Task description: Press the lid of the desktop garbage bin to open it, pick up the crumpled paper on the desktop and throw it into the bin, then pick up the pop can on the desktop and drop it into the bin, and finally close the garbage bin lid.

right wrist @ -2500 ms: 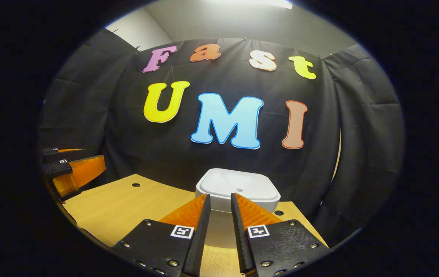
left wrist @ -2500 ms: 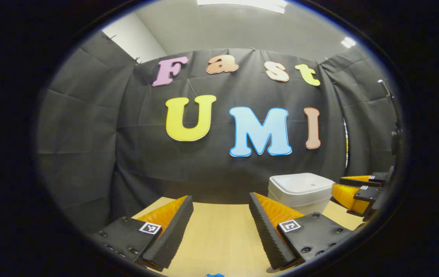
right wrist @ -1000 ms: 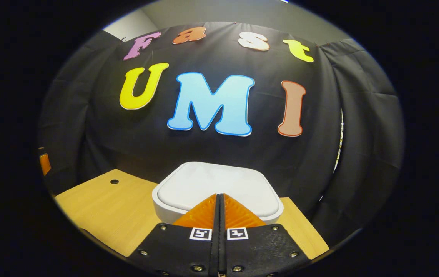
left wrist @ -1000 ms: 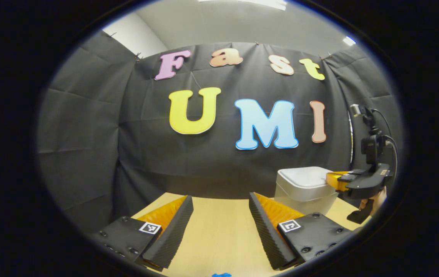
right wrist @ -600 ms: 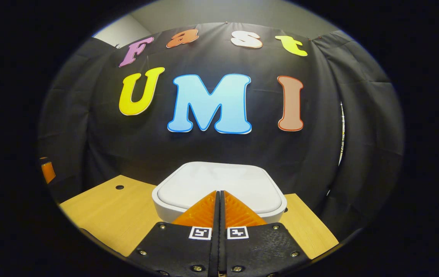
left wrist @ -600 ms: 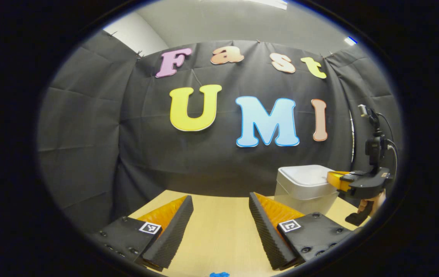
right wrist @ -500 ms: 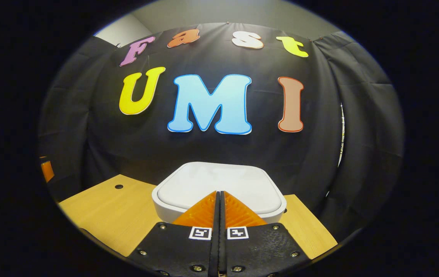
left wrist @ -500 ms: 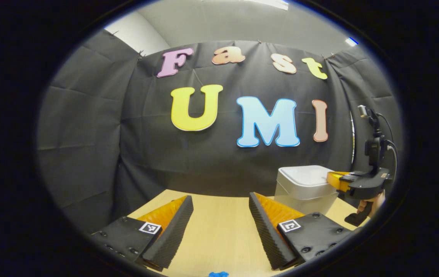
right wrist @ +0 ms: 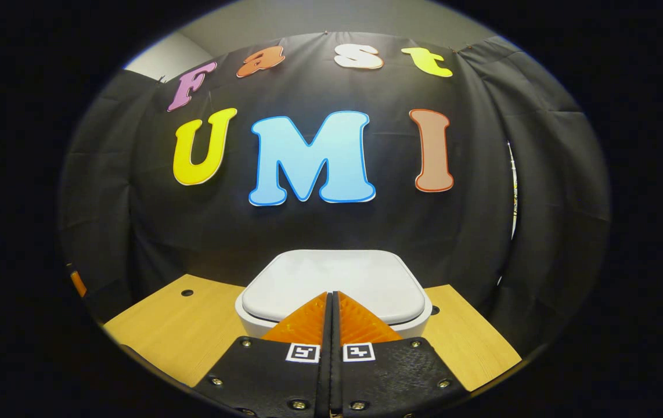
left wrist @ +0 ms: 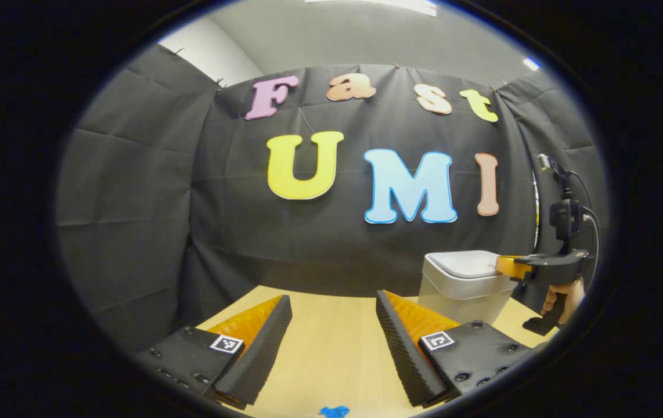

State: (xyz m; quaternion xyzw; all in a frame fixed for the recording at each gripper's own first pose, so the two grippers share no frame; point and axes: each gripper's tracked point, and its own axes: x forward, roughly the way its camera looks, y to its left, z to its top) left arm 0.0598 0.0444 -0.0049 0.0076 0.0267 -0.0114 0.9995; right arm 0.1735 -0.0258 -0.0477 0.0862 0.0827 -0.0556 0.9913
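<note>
Tongs of the right gripper (right wrist: 332,295) are pressed together, tips over the near edge of the closed lid (right wrist: 337,281) of the white plastic garbage bin (left wrist: 464,287) at the far right of the light wooden tabletop (left wrist: 331,354). Left tongs (left wrist: 331,316) hover spread above bare tabletop, well apart from it

Bare surface (left wrist: 331,342) lies open between the left gripper (left wrist: 331,313) and the bin (left wrist: 465,284) far right. The right gripper (right wrist: 331,296), jaws together, blocks the bin's lid (right wrist: 331,278).
</note>
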